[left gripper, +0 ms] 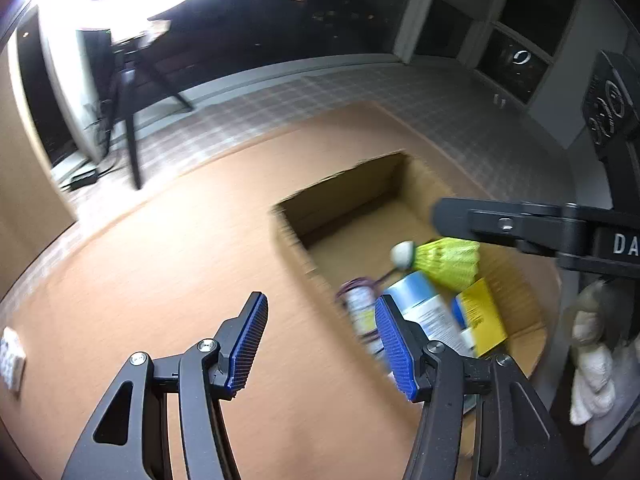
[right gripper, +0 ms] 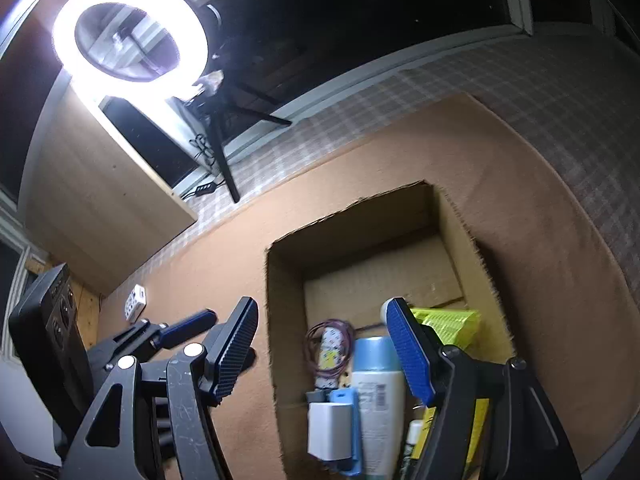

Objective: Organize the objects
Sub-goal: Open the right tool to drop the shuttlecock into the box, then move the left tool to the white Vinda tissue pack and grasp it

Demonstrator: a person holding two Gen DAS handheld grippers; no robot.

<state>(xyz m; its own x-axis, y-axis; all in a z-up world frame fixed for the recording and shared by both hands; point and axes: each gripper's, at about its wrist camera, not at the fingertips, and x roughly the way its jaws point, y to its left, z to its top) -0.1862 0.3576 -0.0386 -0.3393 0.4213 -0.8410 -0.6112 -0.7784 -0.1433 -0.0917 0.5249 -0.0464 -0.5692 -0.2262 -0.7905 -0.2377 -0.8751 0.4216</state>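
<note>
White dice-patterned small block [right gripper: 135, 301], the one loose item left on the tan counter [right gripper: 200, 272] well apart from the open cardboard box [right gripper: 288, 248], looks light, stiff and smooth, best pinched across flat sides; both grippers' jaws stand apart, empty

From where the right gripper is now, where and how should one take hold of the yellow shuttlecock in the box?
Probably grip the yellow shuttlecock across its skirt, coming from above through the open top of the box. It lies on its side, white cork toward the far left, over other items; the wide skirt gives the open right gripper more to close on.
</note>
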